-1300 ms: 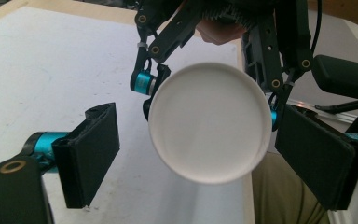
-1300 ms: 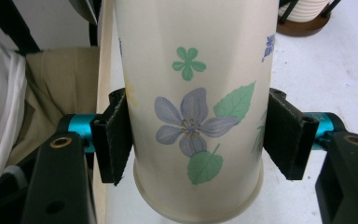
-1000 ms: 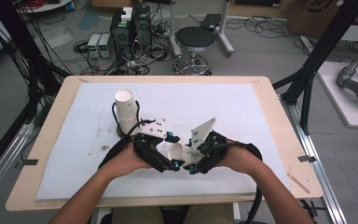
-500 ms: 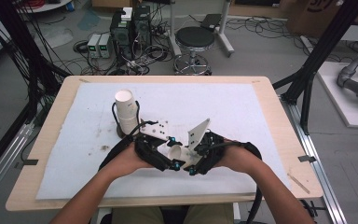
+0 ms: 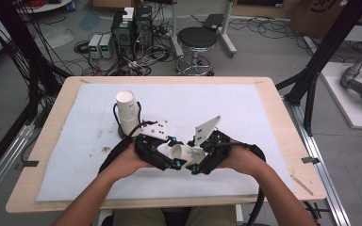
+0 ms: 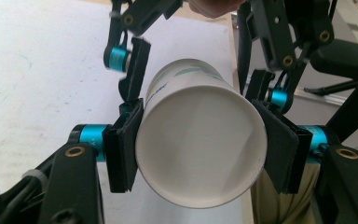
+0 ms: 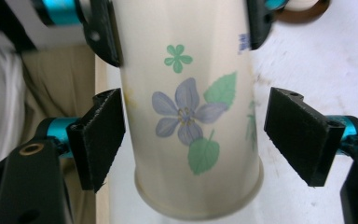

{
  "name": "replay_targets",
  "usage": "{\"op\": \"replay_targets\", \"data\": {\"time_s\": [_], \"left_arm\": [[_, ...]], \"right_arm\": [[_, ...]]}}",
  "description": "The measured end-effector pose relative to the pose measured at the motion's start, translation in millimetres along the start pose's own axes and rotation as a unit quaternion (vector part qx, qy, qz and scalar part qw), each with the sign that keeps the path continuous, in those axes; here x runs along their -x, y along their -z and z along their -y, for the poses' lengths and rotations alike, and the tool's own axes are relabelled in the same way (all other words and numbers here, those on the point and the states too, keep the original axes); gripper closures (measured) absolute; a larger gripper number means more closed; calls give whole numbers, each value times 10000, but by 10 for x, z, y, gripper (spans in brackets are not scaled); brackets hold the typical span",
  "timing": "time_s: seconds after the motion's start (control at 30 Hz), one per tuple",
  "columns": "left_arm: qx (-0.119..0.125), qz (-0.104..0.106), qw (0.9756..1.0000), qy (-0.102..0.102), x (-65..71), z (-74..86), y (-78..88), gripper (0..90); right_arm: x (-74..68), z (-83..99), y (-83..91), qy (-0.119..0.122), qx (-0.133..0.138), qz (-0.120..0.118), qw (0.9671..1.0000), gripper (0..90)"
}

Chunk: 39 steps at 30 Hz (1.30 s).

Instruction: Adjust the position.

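Near the table's front edge: a paper cup (image 5: 187,153) lies level between both grippers, above the white mat (image 5: 264,113).
Left gripper (image 6: 200,144): jaws just closed, pinching the cup's base end.
Right gripper (image 7: 205,135): jaws just spread, pads clear of the cup's rim end.
Axis: gripper to gripper.
Count: two grippers; one held cup; stacked cups (image 5: 128,113) toward the far left, perhaps two.

paper cup (image 5: 187,152) | white, blue flower print | lying level above table
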<state>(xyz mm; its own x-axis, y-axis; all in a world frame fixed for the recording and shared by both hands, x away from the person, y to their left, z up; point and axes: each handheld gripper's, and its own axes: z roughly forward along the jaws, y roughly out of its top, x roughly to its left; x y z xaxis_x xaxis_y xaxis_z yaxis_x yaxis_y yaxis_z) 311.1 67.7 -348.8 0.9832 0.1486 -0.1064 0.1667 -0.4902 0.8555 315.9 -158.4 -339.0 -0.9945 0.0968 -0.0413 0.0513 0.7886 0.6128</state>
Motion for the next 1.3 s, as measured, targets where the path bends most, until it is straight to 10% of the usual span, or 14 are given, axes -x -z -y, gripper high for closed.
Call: {"op": "replay_targets", "data": {"time_s": [0.47, 0.97, 1.3], "left_arm": [[920, -68, 9957, -119, -22, 163, 187, 372], [1264, -49, 9920, -18, -24, 273, 232, 372], [1456, 20, 9893, -27, 15, 284, 267, 373]], "right_arm": [[-27, 274, 286, -279, 1649, 330, 9854, 199], [-78, 611, 160, -828, 2436, 251, 9660, 199], [-96, 731, 34, -864, 2690, 78, 9592, 200]]}}
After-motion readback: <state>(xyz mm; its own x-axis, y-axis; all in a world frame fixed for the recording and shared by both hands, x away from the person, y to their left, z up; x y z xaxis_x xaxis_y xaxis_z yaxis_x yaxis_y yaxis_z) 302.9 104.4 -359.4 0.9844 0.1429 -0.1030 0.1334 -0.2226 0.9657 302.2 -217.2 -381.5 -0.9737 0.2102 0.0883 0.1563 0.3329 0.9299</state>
